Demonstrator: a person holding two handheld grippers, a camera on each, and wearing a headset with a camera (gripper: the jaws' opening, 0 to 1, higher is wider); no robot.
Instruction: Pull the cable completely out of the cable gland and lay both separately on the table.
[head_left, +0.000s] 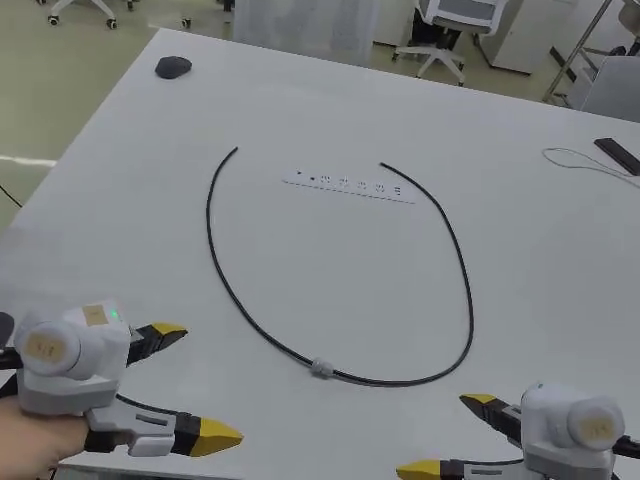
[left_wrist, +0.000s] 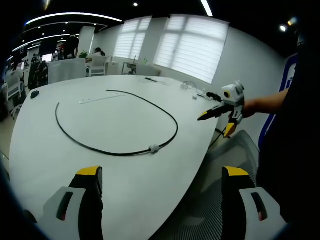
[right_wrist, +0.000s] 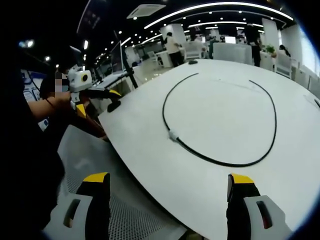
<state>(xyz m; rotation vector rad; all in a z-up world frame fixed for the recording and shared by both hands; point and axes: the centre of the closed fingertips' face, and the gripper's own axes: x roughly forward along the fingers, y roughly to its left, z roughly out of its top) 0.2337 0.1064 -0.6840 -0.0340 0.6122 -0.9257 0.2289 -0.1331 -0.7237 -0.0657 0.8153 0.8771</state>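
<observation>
A long black cable (head_left: 225, 280) lies in a U-shaped loop on the white table (head_left: 330, 270), its two ends pointing away from me. A small grey cable gland (head_left: 321, 368) sits threaded on the cable at the bottom of the loop; it also shows as the gland (left_wrist: 154, 148) and the gland (right_wrist: 173, 135). My left gripper (head_left: 196, 383) hovers open at the near left edge, left of the gland. My right gripper (head_left: 450, 435) is open at the near right, below the loop. Neither touches the cable. Each gripper view shows its own jaws wide apart with nothing between them.
A white power strip (head_left: 350, 187) lies inside the loop near the far side. A dark computer mouse (head_left: 173, 67) rests at the far left corner. A thin wire and a dark object (head_left: 615, 155) lie at the far right. Office chairs stand beyond the table.
</observation>
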